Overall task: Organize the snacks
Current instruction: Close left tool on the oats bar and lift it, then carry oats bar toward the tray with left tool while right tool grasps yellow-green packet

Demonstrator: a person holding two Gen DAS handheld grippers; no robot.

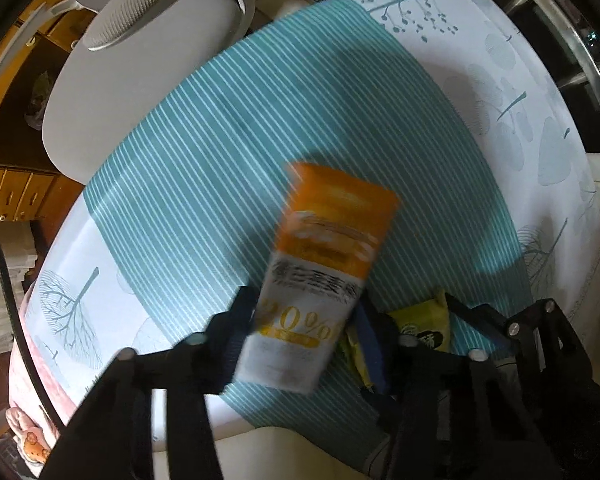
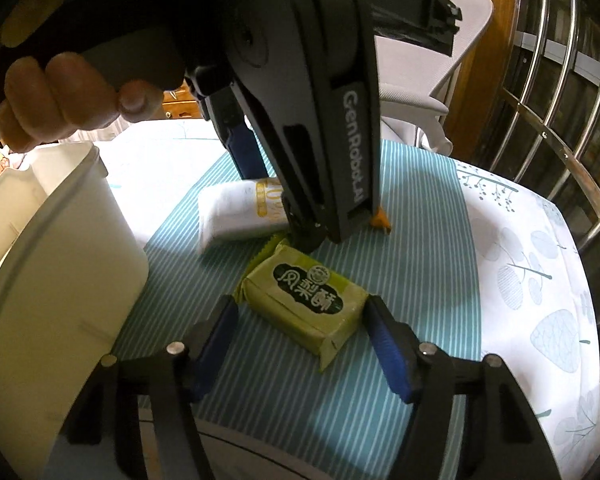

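An orange and white snack packet (image 1: 320,276) sits between the fingers of my left gripper (image 1: 304,316), which is shut on it just above the teal striped tablecloth (image 1: 204,152). The same packet shows in the right wrist view (image 2: 236,212) under the left gripper's body. A green pineapple-cake packet (image 2: 304,300) lies flat on the cloth between the fingers of my right gripper (image 2: 300,336), which is open around it, pads apart from its sides. Its corner shows in the left wrist view (image 1: 424,324).
A white plastic container (image 2: 60,264) stands at the left, close to the right gripper's left finger. A grey office chair (image 1: 132,80) stands behind the table. A metal railing (image 2: 548,120) runs along the right side.
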